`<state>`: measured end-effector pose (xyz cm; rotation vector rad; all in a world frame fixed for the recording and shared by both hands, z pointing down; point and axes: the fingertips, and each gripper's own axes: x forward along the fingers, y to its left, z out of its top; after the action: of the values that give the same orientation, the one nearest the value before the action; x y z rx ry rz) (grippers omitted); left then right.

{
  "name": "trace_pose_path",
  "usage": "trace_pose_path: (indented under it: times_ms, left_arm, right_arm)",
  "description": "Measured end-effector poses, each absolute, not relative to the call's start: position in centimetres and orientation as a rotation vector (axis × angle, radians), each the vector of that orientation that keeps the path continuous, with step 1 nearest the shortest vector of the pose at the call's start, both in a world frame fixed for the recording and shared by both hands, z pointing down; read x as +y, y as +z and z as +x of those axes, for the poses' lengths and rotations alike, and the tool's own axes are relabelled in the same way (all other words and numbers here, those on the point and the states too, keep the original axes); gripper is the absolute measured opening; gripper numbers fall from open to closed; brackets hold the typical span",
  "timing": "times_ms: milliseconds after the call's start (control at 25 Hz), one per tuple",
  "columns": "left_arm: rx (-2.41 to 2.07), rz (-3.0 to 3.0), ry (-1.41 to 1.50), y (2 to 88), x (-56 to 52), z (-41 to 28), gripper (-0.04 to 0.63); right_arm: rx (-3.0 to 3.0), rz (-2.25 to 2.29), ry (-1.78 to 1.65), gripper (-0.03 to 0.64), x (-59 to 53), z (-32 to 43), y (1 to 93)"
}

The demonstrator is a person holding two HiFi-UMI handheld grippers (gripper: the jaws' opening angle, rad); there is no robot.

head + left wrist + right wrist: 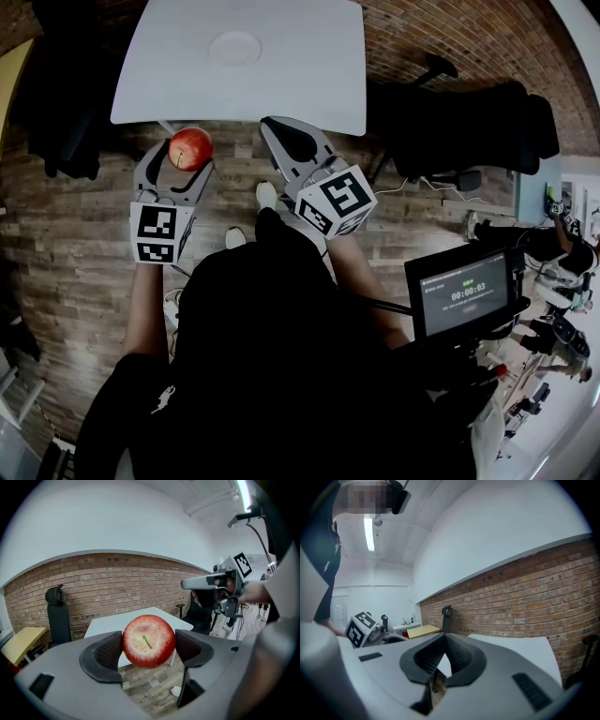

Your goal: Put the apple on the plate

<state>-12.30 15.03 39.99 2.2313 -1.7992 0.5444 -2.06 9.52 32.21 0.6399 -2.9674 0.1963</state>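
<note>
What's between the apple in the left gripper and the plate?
Nothing visible. The round red apple, held in the left gripper, is short of the white table's near edge; the round white plate lies alone on the tabletop. The shut right gripper is off to one side.

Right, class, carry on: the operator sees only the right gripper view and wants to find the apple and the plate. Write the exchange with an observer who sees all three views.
Operator: I see no apple here. Where is it?
Observer: The left gripper holds the apple between its pads, stem toward its camera.
Operator: Is it on the plate yet?
Observer: No. In the head view the plate lies bare on the white table, and the apple is at the table's near edge.
</note>
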Motion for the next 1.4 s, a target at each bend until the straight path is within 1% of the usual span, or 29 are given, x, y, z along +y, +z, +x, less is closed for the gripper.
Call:
trace_pose_path:
  times_ms: [160,400,680,880,1160,1400]
  left_arm:
    - [-1.803,2.233,0.544,39.8,15.0,-12.5,0.359]
    - [-1.798,2.218,0.556,40.0,10.9,-12.6,0.359]
    - [-1.825,2.204,0.548,39.7,11.3,-13.0,0.359]
    - [-1.830,2.171,0.575,39.7,6.1,-12.2,0.359]
    - [-1.872,2.166,0.579,38.9,6.2,-12.7,0.359]
    - [-1.865,2.131,0.613,39.6,0.8,-10.4,0.359]
  right_arm:
    - [-2.971,0.638,0.193,0.003,9.4,-2.3,32.1]
    - [-2.965,0.630,0.218,0.005,5.2,-2.4,32.4]
    - [-2.974,0.597,0.199,0.004,5.4,-3.0,32.1]
    - [-2.980,0.560,0.227,0.004,0.2,-2.4,31.9]
    - [-3.005,0.512,0.200,0.004,0.5,-3.2,31.5]
    - [-3.006,0.469,0.243,0.005,-5.1,-1.3,32.5]
